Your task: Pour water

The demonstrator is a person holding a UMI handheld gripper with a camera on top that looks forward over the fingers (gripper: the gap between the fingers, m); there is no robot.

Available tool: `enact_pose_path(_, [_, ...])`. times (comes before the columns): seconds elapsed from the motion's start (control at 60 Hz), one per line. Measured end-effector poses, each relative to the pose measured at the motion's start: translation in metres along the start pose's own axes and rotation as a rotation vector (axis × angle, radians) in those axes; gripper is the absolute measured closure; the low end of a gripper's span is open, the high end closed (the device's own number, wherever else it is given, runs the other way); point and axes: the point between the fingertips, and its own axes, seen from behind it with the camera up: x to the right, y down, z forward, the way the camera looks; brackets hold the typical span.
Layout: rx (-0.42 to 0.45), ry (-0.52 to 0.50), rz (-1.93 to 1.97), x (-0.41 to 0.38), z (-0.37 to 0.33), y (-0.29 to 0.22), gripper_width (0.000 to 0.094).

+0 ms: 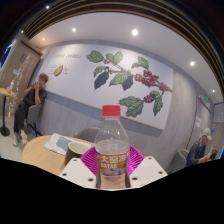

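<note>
Gripper view: a bottle [112, 150] stands upright between the two fingers, red cap at top, clear body with a pale label band low down. The magenta pads [94, 160] show on both sides of it, close against its lower body; the claw [112, 178] looks closed on the bottle, narrow opening, white finger bodies flanking below.

Contents: the bottle is clear; water level cannot be told.

Just beyond the bottle, to its left, a round wooden table [38, 153] with a white tray or container [62, 145] on it; what it holds is hidden.

Farther off: a white wall with a leaf-and-berry mural [128, 78]. A person [33, 100] stands well left; another person [199, 148] sits far right. Open room lies between table and wall, ceiling lights above.
</note>
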Motion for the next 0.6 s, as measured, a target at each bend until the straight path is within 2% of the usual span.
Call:
enact_pose_path(0.083, [0.009,0.058,-0.285,0.004,0.043,-0.015,0.0613])
enact_pose_path(0.15, [-0.020,0.063,-0.603,0.028,0.062,-0.022,0.0611])
enact_pose_path(0.25, [-0.013,0.108,-1.085,0.034,0.093,-0.034,0.0600])
enact_pose_path(0.367, [0.063,0.130,-1.544,0.012,0.110,-0.050,0.0599])
enact_pose_path(0.483, [0.110,0.107,-1.808,-0.013,0.129,-0.041,0.0597])
enact_pose_path(0.517, [0.118,0.079,-1.876,-0.005,0.122,-0.062,0.0588])
enact_pose_path(0.6, [0.134,0.067,-1.986,-0.013,0.124,-0.058,0.0583])
